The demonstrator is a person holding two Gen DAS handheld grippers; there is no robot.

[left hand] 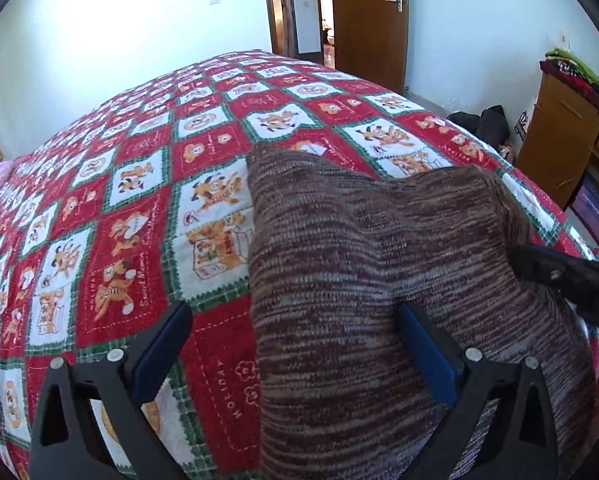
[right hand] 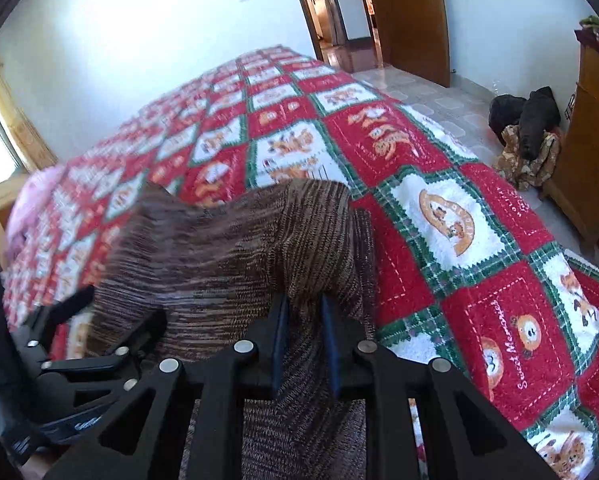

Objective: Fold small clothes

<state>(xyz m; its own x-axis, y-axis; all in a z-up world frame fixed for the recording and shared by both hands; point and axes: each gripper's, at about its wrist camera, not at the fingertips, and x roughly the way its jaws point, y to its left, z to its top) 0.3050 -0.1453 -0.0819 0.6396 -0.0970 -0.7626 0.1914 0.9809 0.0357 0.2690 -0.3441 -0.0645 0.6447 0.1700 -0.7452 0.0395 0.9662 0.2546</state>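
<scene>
A brown striped knit garment (left hand: 363, 272) lies on the red, white and green patterned bedspread (left hand: 131, 208). My left gripper (left hand: 295, 320) is open, its jaws wide apart; the right finger rests on the garment and the left one over the bedspread. My right gripper (right hand: 304, 312) is shut on a fold of the garment (right hand: 235, 248) and lifts its right side. The right gripper also shows in the left wrist view (left hand: 563, 280) at the garment's right edge. The left gripper shows in the right wrist view (right hand: 91, 320) at lower left.
The bedspread (right hand: 459, 240) covers the whole bed. A wooden cabinet (left hand: 559, 140) with stacked clothes stands at the right. Dark clothes (right hand: 527, 124) lie on the floor by it. A wooden door (left hand: 367, 20) is behind the bed. Something pink (right hand: 31, 200) lies at the bed's left.
</scene>
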